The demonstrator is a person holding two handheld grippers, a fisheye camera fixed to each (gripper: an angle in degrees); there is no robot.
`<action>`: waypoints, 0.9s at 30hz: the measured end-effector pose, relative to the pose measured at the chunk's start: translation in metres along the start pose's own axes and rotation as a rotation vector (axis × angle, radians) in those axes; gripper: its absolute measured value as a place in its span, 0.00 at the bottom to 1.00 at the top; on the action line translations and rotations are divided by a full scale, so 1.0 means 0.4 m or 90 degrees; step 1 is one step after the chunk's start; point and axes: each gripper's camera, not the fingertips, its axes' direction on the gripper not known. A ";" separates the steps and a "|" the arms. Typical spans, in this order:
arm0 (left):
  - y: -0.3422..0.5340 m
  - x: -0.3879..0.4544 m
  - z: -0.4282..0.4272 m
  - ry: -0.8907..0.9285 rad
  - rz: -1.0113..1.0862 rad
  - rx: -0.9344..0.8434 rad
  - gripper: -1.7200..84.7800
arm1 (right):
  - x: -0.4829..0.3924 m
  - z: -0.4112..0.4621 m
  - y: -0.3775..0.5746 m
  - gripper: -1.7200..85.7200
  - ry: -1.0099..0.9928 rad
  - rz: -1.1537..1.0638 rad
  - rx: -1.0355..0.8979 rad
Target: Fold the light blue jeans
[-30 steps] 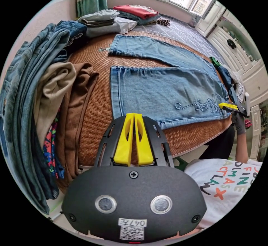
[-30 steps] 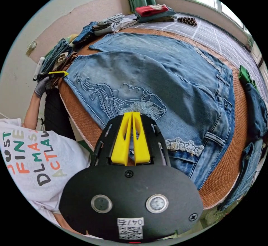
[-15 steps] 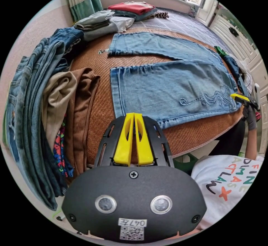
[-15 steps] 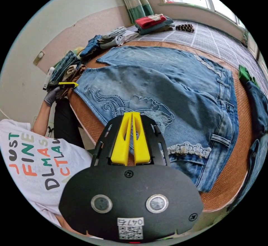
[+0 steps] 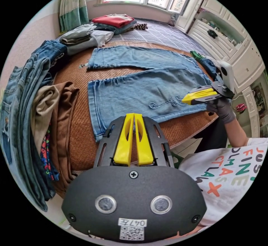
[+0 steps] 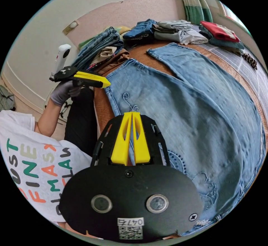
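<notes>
Lying flat on a woven mat (image 5: 81,134), the jeans (image 5: 139,92) are spread with both legs apart. Both tongs, left (image 5: 134,115) and right (image 6: 132,113), are seen closed and empty above the near leg. Clothes (image 5: 30,112) are piled beside.

Light blue jeans (image 5: 139,89) flat, legs spread

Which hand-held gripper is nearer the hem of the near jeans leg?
Left. The left hand-held gripper hangs just off the hem corner of the light blue jeans, jaws shut. The right hand-held gripper is farther up that leg, by the embroidery.
</notes>
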 end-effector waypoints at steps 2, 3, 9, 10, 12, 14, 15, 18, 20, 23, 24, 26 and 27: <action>0.020 -0.009 0.021 0.006 -0.009 -0.007 0.01 | 0.005 0.039 -0.047 0.01 -0.013 0.003 -0.011; 0.037 -0.020 0.028 0.005 -0.024 -0.011 0.01 | 0.007 0.051 -0.054 0.01 -0.014 0.006 -0.020; 0.215 -0.163 -0.020 0.082 -0.185 0.066 0.01 | -0.005 -0.004 -0.034 0.01 -0.018 0.026 -0.017; 0.240 -0.182 -0.022 0.096 -0.206 0.078 0.01 | -0.010 -0.028 -0.023 0.01 -0.008 0.028 0.007; 0.339 -0.250 -0.023 0.126 -0.293 0.122 0.02 | -0.005 -0.041 -0.006 0.01 0.001 0.042 0.021; 0.399 -0.282 -0.018 0.121 -0.340 0.146 0.04 | 0.018 -0.005 0.016 0.01 -0.002 0.063 -0.049; 0.430 -0.297 -0.012 0.117 -0.366 0.153 0.07 | 0.021 -0.012 0.026 0.01 -0.014 0.069 -0.037; 0.476 -0.316 0.016 0.145 -0.385 0.150 0.11 | -0.012 -0.164 0.129 0.01 0.026 0.064 0.172; 0.501 -0.329 0.044 0.168 -0.396 0.143 0.12 | -0.047 -0.300 0.242 0.01 0.115 0.056 0.272; 0.544 -0.353 0.090 0.205 -0.424 0.152 0.13 | -0.070 -0.449 0.422 0.02 0.234 0.093 0.328; 0.557 -0.362 0.114 0.232 -0.431 0.156 0.13 | -0.072 -0.476 0.460 0.02 0.248 0.104 0.332; 0.571 -0.379 0.165 0.285 -0.442 0.156 0.13 | -0.076 -0.573 0.611 0.02 0.297 0.159 0.330; 0.580 -0.390 0.199 0.299 -0.453 0.150 0.12 | -0.079 -0.594 0.648 0.02 0.312 0.177 0.326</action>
